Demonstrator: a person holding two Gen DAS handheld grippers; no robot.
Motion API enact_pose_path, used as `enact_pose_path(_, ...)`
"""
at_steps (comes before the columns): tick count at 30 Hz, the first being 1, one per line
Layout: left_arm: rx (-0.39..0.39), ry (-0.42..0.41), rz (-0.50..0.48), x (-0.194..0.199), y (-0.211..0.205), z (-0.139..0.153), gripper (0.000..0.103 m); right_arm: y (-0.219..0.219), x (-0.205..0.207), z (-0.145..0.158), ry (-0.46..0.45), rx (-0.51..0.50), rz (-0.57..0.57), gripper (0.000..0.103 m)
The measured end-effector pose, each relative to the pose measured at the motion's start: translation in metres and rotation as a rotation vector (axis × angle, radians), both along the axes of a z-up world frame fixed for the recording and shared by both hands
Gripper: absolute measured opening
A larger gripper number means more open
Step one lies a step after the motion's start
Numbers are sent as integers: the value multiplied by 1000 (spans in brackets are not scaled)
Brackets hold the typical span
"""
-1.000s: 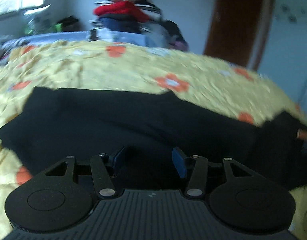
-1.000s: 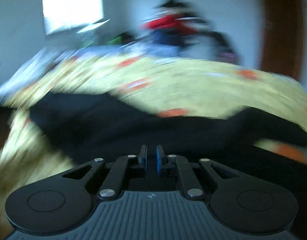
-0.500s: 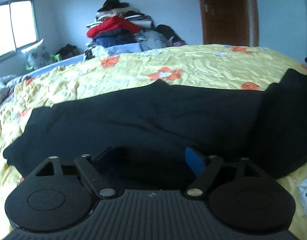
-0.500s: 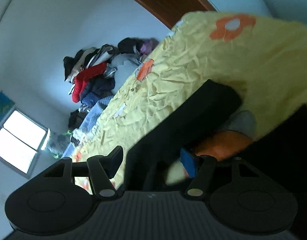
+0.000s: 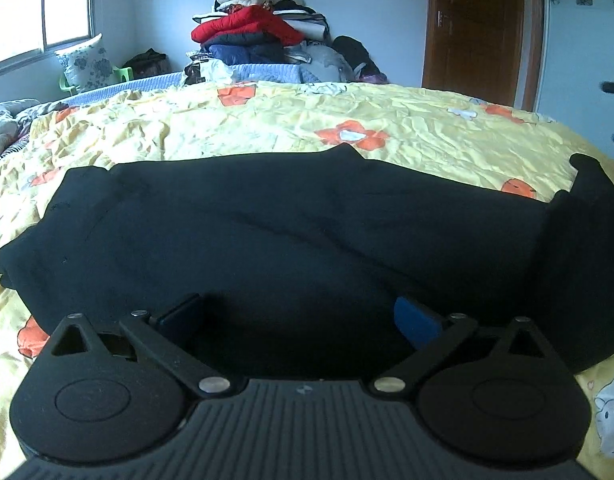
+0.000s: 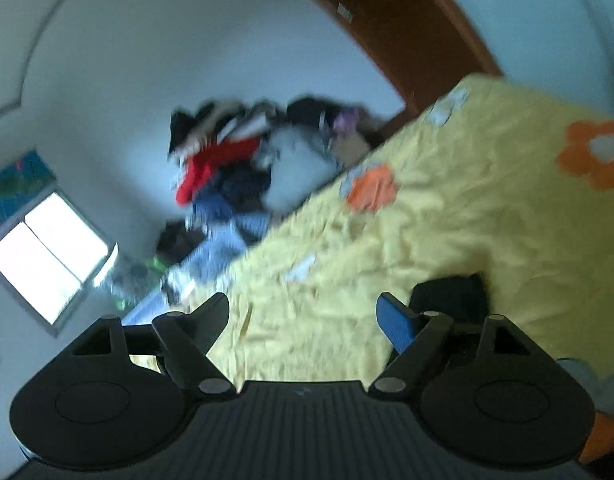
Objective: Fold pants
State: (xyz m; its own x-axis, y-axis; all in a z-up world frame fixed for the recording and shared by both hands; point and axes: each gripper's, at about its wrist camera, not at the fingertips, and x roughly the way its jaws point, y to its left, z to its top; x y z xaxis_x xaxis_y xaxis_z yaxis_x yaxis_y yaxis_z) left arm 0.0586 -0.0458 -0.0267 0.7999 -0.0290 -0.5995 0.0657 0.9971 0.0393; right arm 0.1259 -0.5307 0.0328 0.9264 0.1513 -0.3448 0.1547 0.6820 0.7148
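Black pants [image 5: 291,240] lie spread across the yellow flowered bedsheet [image 5: 267,128], with the right end folded over [image 5: 587,248]. My left gripper [image 5: 297,316] is open and empty, low over the near edge of the pants. My right gripper [image 6: 303,320] is open and empty, tilted and raised over the sheet [image 6: 447,220]. In the blurred right wrist view only a small black piece of the pants [image 6: 451,292] shows just behind the right finger.
A pile of clothes [image 5: 263,36] sits beyond the far edge of the bed, also in the right wrist view [image 6: 243,168]. A brown door [image 5: 475,28] is at the back right. A window [image 5: 35,4] and a pillow on a green chair [image 5: 87,64] are at the back left.
My left gripper has opened wider over the pants. My right gripper, shut a second ago, has opened, rolled and swung up away from the pants.
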Motion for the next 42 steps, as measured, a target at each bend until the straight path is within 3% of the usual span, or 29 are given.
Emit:
enact_pose_path(6, 0, 0, 0, 0, -1, 0, 103, -31, -22, -17, 68, 23, -21, 82)
enact_pose_path(8, 1, 0, 0, 0, 0, 0, 103, -37, -18, -24, 80, 36, -31, 82)
enact_pose_path(12, 1, 0, 0, 0, 0, 0, 103, -47, -9, -47, 69, 163, -24, 82)
enact_pose_path(19, 1, 1, -1, 0, 0, 0, 103, -48, 10, -70, 110, 191, -29, 82)
enact_pose_path(30, 0, 1, -1, 0, 0, 0, 103, -54, 19, -71, -6, 273, 63, 79)
enact_pose_path(32, 0, 2, -1, 0, 0, 0, 103, -55, 29, -75, 13, 275, 56, 71)
enact_pose_path(34, 0, 2, -1, 0, 0, 0, 103, -53, 41, -79, 63, 255, 44, 53)
enact_pose_path(36, -1, 2, -1, 0, 0, 0, 103, -48, 47, -81, 130, 197, 25, 8)
enact_pose_path(38, -1, 2, -1, 0, 0, 0, 103, -42, 48, -80, 162, 143, 16, 5)
enact_pose_path(42, -1, 3, -2, 0, 0, 0, 103, -35, 26, -59, 103, 86, -9, 4)
